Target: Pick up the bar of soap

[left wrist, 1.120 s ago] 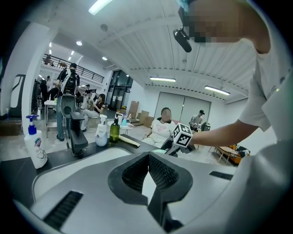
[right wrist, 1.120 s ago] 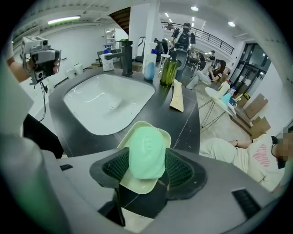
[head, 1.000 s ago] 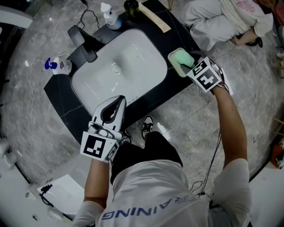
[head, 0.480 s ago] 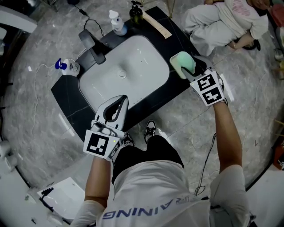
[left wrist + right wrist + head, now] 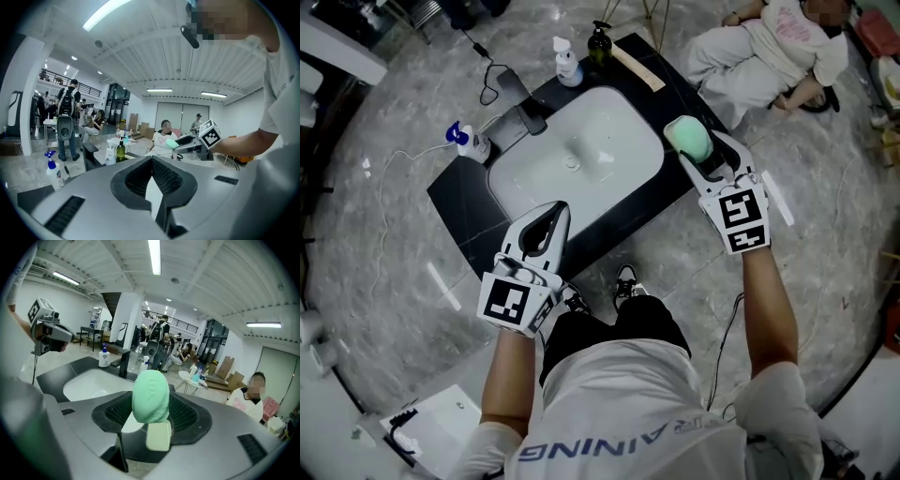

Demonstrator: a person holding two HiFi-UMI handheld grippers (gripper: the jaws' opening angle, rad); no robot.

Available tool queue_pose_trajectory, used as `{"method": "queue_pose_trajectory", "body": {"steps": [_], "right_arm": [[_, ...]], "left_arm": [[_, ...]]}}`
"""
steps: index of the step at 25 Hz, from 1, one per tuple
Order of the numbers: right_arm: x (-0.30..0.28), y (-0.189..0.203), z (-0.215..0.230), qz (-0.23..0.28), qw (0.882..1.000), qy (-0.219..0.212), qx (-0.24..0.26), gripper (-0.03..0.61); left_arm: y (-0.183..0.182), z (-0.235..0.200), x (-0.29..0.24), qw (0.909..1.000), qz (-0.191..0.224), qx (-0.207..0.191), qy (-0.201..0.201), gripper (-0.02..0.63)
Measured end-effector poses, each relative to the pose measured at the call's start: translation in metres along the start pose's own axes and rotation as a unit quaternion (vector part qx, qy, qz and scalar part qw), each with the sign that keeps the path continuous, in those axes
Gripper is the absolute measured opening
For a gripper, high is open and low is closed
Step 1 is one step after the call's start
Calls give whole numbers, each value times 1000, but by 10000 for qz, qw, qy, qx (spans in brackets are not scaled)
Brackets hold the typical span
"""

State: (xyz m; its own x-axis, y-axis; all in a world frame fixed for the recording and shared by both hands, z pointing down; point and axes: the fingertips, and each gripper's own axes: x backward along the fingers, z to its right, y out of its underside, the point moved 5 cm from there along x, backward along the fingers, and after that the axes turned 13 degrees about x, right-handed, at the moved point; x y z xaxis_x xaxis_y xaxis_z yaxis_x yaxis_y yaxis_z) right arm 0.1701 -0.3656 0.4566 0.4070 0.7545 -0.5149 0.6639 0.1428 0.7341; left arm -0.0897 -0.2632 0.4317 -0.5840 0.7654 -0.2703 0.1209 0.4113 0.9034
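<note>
Basin (image 5: 577,159) sitting mid-countertop (image 5: 459,202), faucet (image 5: 520,108) standing behind it at far-left edge. Spray bottle (image 5: 461,139) sitting at left corner, two bottles (image 5: 567,58) standing side by side at far corner. Bar of soap (image 5: 689,139) hanging between right gripper (image 5: 698,150) jaws over right corner, soap dish (image 5: 158,437) lying just below. Left gripper (image 5: 555,211), jaws together, hovering over near edge, well apart from soap.
</note>
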Motion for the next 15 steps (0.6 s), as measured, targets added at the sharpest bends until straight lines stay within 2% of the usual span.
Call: {"method": "queue_pose_trajectory", "body": {"steps": [3,15], "right_arm": [[24,-20,-12,175,9997,158,-49,253],[109,-92,-65,826,9915,955,-326,253]], "left_arm": [[-5,1,19,9998,31,-183,49,2],[-36,6,103,9979,434,-427,240,2]]}}
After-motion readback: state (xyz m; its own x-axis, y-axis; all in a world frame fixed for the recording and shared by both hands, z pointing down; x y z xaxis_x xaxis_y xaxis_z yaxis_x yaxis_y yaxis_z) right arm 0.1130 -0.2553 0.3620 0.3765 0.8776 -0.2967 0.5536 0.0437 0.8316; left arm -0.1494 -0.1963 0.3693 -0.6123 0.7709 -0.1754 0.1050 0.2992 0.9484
